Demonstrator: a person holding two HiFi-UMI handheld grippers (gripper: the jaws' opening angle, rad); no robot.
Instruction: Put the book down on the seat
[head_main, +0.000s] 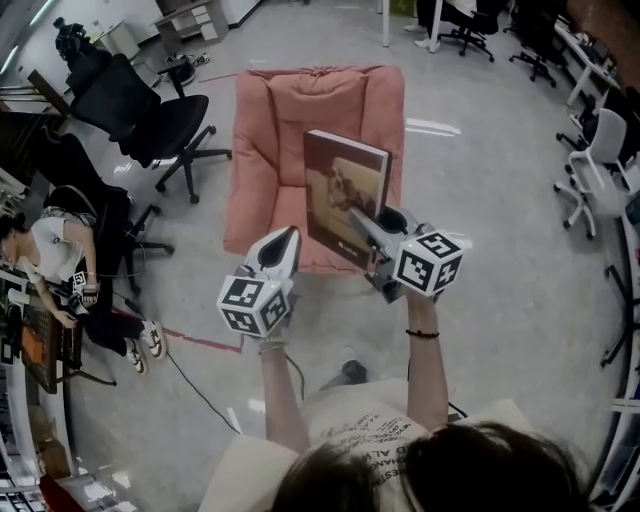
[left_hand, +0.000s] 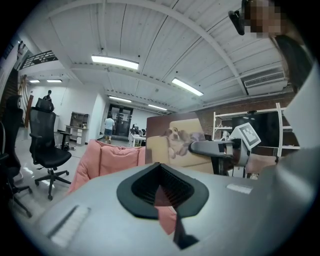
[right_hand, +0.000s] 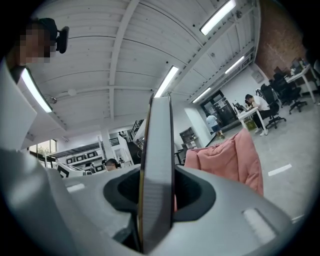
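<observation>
The carrying step is in hand. The book (head_main: 345, 195), a thin rigid hardback with a smooth cover, is held upright in the clenched right tongs (head_main: 363, 220), before the seat (head_main: 270, 130), a plump pink cushion chair at twelve o'clock. The left tongs (head_main: 290, 240) are pressed together, empty. Next, tilting flat and lowering are called for.
</observation>
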